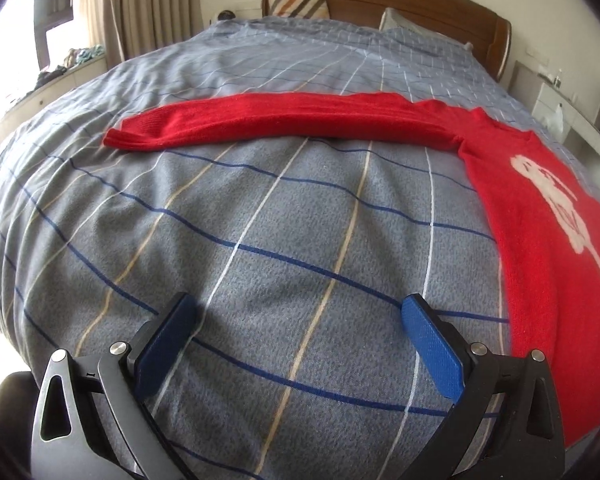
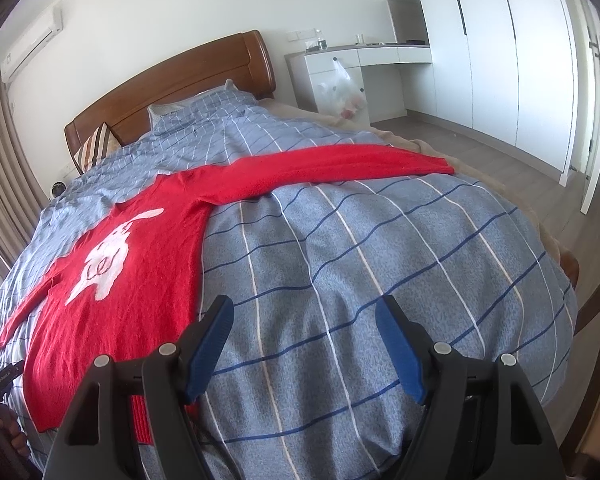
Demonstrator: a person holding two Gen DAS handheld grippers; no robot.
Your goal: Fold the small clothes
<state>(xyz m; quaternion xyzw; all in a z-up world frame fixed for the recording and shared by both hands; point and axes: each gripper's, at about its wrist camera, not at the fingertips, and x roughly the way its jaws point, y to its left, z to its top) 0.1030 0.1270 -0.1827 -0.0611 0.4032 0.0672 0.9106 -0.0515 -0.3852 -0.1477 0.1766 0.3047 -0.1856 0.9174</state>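
A small red sweater (image 2: 140,280) with a white animal picture lies flat, face up, on the bed, both sleeves spread sideways. In the left wrist view its body (image 1: 540,232) is at the right and one sleeve (image 1: 268,120) stretches left across the bed. In the right wrist view the other sleeve (image 2: 340,164) stretches right. My left gripper (image 1: 298,310) is open and empty above bare cover, left of the sweater's hem. My right gripper (image 2: 304,312) is open and empty, just right of the sweater's lower corner.
The bed has a grey-blue checked cover (image 1: 260,220), pillows (image 1: 298,2) and a wooden headboard (image 2: 180,76). A white desk (image 2: 360,56) with a plastic bag, wardrobes (image 2: 480,40) and a door stand to the right. Curtains (image 1: 140,4) and a window sill are at the left.
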